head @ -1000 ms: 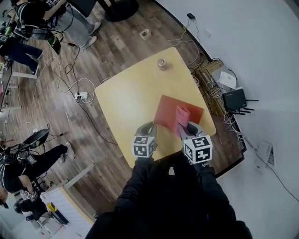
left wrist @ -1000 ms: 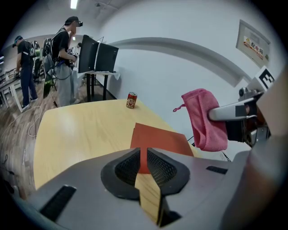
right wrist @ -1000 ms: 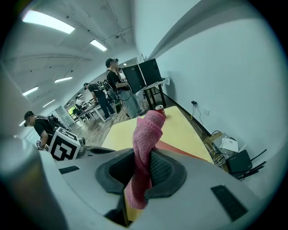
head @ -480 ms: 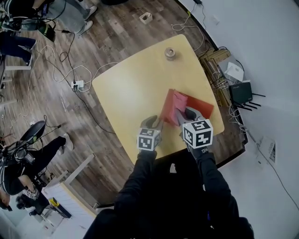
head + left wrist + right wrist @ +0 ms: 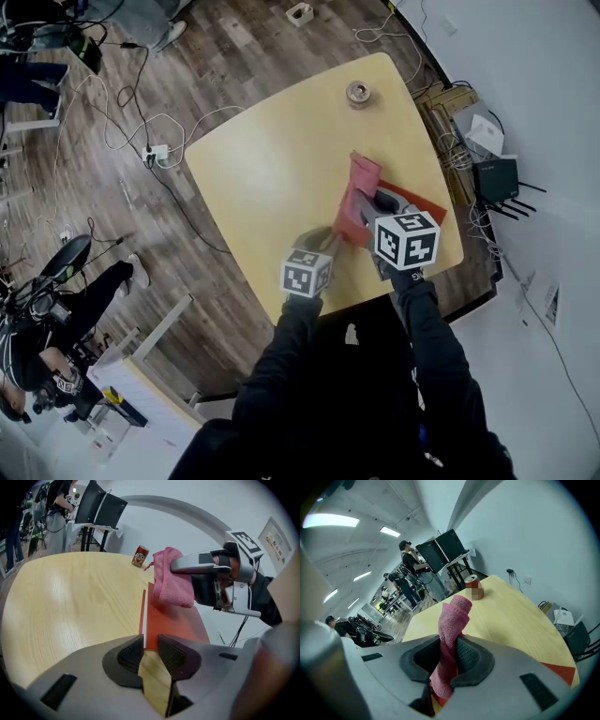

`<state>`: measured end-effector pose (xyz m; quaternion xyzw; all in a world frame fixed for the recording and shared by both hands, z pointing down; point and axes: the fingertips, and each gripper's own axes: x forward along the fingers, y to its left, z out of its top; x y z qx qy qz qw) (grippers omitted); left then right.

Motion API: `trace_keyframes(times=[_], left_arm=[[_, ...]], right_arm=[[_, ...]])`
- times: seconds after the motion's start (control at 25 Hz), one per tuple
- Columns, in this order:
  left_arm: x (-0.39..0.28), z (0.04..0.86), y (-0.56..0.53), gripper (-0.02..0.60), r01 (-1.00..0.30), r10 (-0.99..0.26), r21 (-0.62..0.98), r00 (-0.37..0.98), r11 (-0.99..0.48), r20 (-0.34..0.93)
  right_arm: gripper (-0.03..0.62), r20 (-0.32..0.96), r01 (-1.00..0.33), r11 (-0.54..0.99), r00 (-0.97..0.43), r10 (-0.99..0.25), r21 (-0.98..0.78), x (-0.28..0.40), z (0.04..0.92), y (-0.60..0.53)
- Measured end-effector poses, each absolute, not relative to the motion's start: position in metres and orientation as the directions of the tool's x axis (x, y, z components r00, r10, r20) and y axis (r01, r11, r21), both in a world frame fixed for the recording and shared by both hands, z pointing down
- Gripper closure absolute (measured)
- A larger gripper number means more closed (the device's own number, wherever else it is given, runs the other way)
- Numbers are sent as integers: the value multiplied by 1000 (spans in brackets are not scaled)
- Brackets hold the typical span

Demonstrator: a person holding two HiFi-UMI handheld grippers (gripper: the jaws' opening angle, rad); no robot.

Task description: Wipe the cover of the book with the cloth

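Here, right gripper (image 5: 449, 654) fingers (image 5: 469, 657) clamped on cloth (image 5: 453, 616), left gripper (image 5: 150, 652) fingers (image 5: 176, 654) pinching book (image 5: 176, 623) corner.

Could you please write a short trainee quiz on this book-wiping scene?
1. True or false: the right hand-held gripper is shut on the pink cloth.
2. What stands near the far corner of the table? A) a can B) a mug C) a bottle
3. Fill in: the left hand-held gripper grips the near corner of the red ____.

Key: 1 true; 2 A; 3 book.
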<state>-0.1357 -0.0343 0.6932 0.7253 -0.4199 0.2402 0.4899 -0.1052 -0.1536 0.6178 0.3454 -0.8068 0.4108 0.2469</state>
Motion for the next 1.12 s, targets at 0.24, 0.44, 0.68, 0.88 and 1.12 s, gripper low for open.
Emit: trace_keyframes(times=[0.24, 0.44, 0.68, 0.88, 1.12], left_arm=[[-138, 693, -32, 468, -843, -355, 517, 534, -150, 768], [-135, 694, -33, 471, -843, -342, 516, 534, -151, 773], [-136, 692, -33, 471, -857, -325, 491, 515, -157, 794], [-134, 694, -35, 471, -863, -325, 478, 504, -161, 800], [-134, 692, -33, 471, -873, -310, 463, 488, -156, 816]], right_arm=[[516, 723, -785, 412, -603, -337, -463, -101, 643, -158], [516, 751, -805, 400, -572, -330, -438, -86, 660, -159], [516, 765, -819, 388, -553, -331, -423, -71, 664, -160], [516, 774, -830, 373, -537, -335, -415, -46, 667, -156], [516, 775, -840, 350, -528, -347, -415, -20, 666, -150]])
